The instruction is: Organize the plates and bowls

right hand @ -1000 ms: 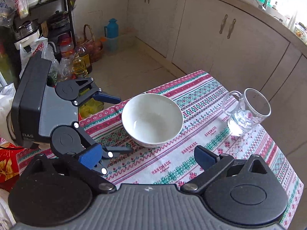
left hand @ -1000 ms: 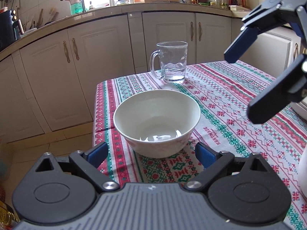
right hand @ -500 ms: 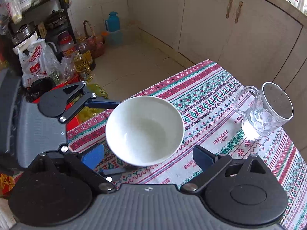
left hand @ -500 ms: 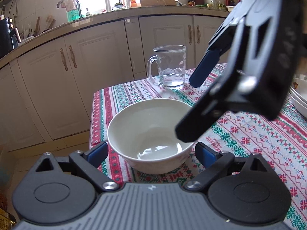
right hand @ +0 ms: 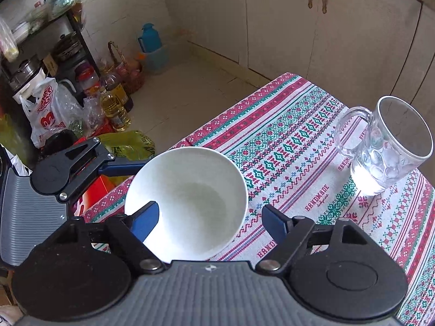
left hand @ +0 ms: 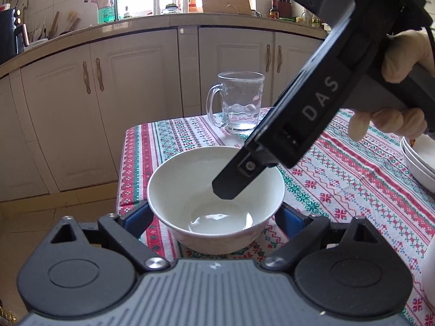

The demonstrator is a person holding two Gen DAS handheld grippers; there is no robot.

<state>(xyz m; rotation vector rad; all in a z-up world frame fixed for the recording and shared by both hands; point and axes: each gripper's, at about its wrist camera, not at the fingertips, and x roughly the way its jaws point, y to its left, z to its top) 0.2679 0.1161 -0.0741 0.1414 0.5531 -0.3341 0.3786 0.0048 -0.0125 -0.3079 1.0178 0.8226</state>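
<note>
A white bowl stands on the patterned tablecloth near the table's corner; it also shows in the right wrist view. My left gripper is open, with its jaws on either side of the bowl's body. My right gripper is open and comes from above: one finger reaches inside the bowl, the other is outside the rim. White plates are stacked at the right edge.
A glass mug stands behind the bowl, also seen in the right wrist view. The table edge drops to the floor, where bottles and bags stand. Cabinets lie beyond.
Both grippers have closed in on the bowl. My right gripper came down over it and put one finger inside. My left gripper moved forward so that its jaws flank the bowl.
</note>
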